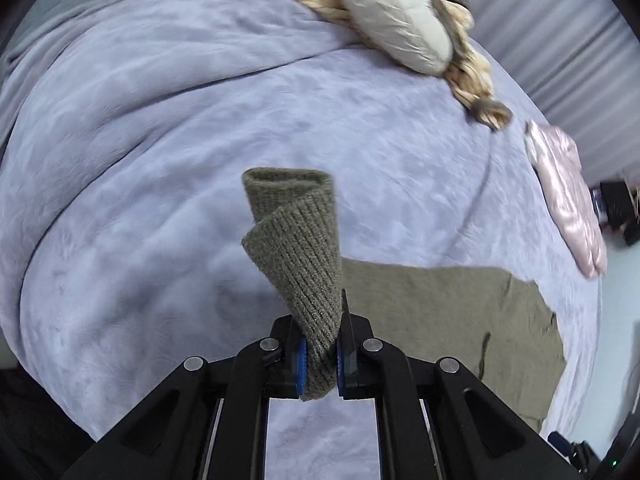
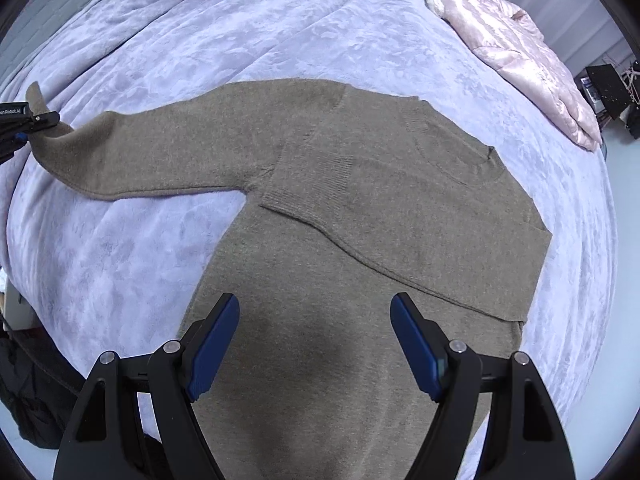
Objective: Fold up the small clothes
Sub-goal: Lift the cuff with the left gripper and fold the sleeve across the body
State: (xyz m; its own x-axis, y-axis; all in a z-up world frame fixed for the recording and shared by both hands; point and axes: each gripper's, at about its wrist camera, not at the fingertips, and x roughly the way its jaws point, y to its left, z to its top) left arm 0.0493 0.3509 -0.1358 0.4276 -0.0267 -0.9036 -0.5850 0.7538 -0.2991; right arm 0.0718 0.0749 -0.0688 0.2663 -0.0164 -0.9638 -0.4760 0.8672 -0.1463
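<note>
A soft purple blanket (image 2: 280, 28) is covering the bed, with a pink puffy jacket (image 2: 520, 60) lying at the upper right of the frame. The brown sweater (image 2: 360, 220) is lying flat in the middle, one sleeve already folded across its chest. The left gripper (image 1: 320, 360) is pinching the cuff (image 1: 296, 240) of the other sleeve, at the far left. The right gripper (image 2: 316, 344) is hanging wide open over the sweater's bottom part, holding nothing. The sleeve is probably lifted a little. It should go straight across, flat, with no bumps.
</note>
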